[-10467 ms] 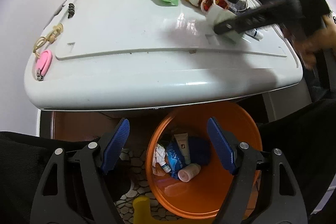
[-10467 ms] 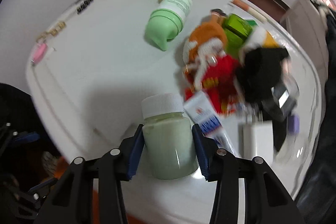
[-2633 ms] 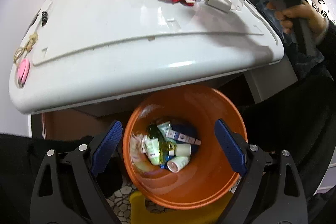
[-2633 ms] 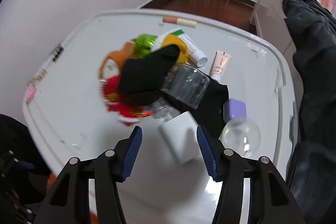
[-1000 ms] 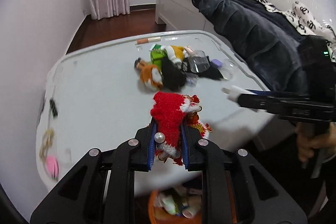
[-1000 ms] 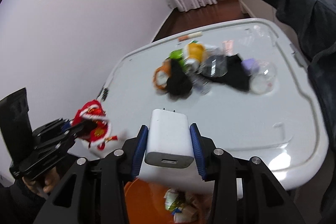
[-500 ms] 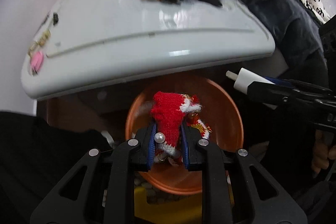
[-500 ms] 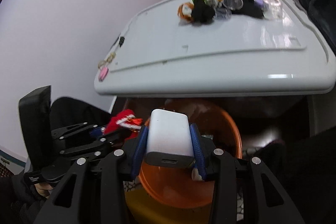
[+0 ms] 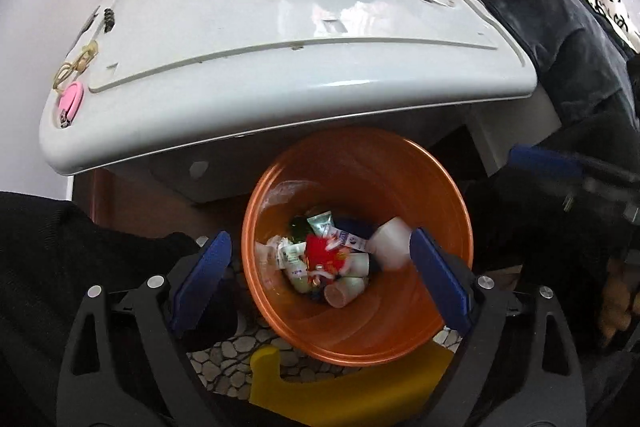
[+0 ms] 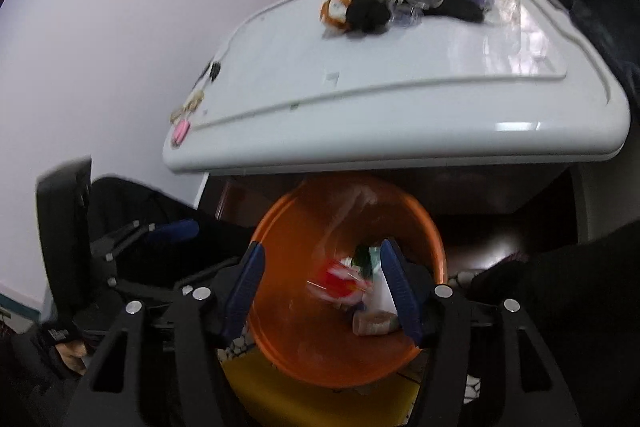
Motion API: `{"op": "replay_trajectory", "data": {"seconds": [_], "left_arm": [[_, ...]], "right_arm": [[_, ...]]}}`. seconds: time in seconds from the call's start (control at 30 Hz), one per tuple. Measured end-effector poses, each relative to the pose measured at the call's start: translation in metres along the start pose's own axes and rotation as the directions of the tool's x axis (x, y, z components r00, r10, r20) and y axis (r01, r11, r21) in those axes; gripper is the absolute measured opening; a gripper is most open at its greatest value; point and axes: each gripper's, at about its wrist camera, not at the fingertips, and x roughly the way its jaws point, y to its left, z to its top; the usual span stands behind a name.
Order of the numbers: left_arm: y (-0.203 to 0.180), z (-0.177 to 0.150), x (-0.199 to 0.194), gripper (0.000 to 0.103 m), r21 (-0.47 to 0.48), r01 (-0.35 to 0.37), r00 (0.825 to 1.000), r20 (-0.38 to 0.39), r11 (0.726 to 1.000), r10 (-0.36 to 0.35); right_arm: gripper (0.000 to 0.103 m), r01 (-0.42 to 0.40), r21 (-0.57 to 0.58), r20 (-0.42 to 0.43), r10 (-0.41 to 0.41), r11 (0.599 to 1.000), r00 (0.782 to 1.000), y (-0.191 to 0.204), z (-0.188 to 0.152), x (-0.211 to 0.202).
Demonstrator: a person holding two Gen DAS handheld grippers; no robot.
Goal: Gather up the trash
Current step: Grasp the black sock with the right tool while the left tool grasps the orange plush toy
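White glossy table point(image 9: 248, 27) overhangs a round orange plastic bin point(image 9: 448, 291) on the floor. Both the left gripper point(image 9: 320, 279) and right gripper point(image 10: 322, 291) hover above it, jaws opening and empty; the red knitted ornament point(image 9: 320, 253) and blurred white charger block point(image 9: 390, 241) lie inside the bin.
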Motion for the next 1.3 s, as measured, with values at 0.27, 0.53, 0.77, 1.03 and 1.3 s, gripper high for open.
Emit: {"op": "replay_trajectory", "data": {"seconds": [0.27,0.53,0.77,1.03,1.3], "left_arm": [[0.018,0.027,0.000,0.089,-0.081,0.029,0.999,0.048,0.996,-0.026],[0.035,0.052,0.010,0.089,-0.162,0.054,0.997,0.056,0.985,-0.045],[0.046,0.058,0.020,0.089,-0.187,0.040,0.999,0.028,0.982,-0.035],[0.050,0.121,0.014,0.089,-0.201,0.049,0.994,0.104,0.978,-0.028],[0.018,0.227,0.058,0.089,-0.104,-0.094,0.972,0.204,0.990,0.113]], "right_arm": [[0.048,0.096,-0.100,0.124,-0.083,0.990,0.989,0.002,0.109,0.004],[0.044,0.251,-0.242,0.124,-0.226,0.937,0.966,0.005,0.218,0.090],[0.035,0.258,-0.265,0.037,-0.258,0.929,0.966,-0.011,0.236,0.145],[0.028,0.131,-0.075,0.220,-0.112,0.989,0.969,-0.024,0.214,0.026],[0.031,0.120,0.029,0.320,-0.123,0.992,0.939,-0.063,0.182,-0.020]]}}
